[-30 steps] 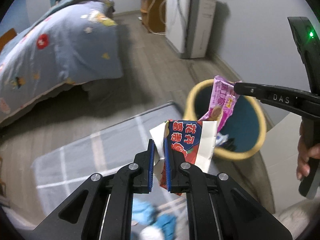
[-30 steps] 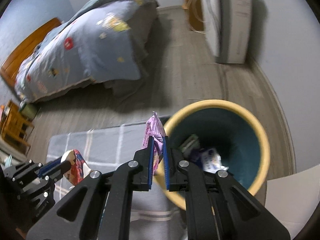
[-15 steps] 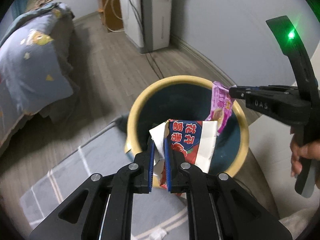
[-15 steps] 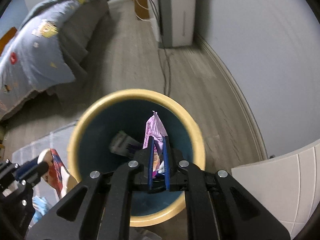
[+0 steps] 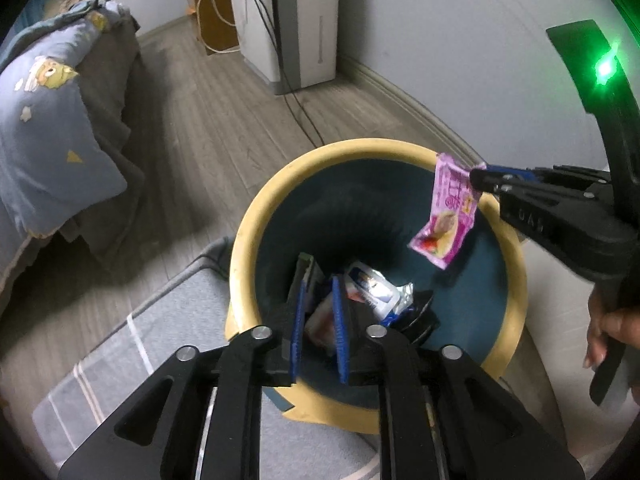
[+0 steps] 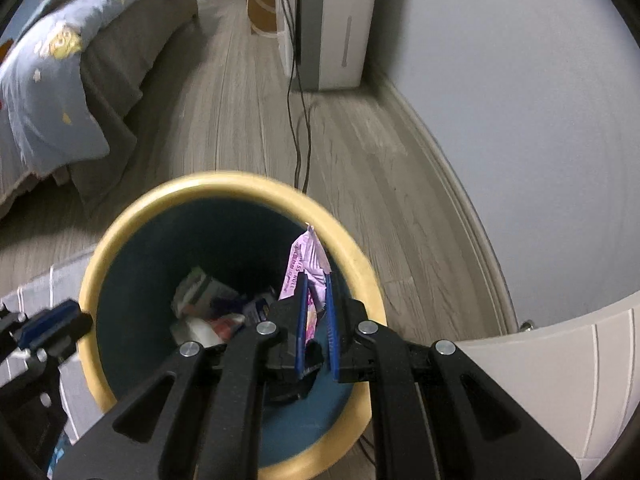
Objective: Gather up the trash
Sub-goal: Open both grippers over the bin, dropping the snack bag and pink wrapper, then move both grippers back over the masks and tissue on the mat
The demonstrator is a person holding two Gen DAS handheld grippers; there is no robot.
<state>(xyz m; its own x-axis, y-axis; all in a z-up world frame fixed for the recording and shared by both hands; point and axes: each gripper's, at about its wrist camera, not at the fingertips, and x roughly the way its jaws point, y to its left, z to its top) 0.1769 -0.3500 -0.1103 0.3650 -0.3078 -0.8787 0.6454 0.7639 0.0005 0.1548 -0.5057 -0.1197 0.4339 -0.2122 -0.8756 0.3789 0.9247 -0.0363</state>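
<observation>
Over the bin (image 5: 256, 216): left tool (image 5: 318, 326) just released, nothing gripped; right tool (image 6: 314, 320) grasping pink wrapper (image 6: 306, 260).

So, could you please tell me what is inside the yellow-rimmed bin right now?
Inside the bin lies a heap of wrappers, one white and blue. Both views show the heap, but the grippers' fingers cover part of it, and the bin's floor is hidden.
</observation>
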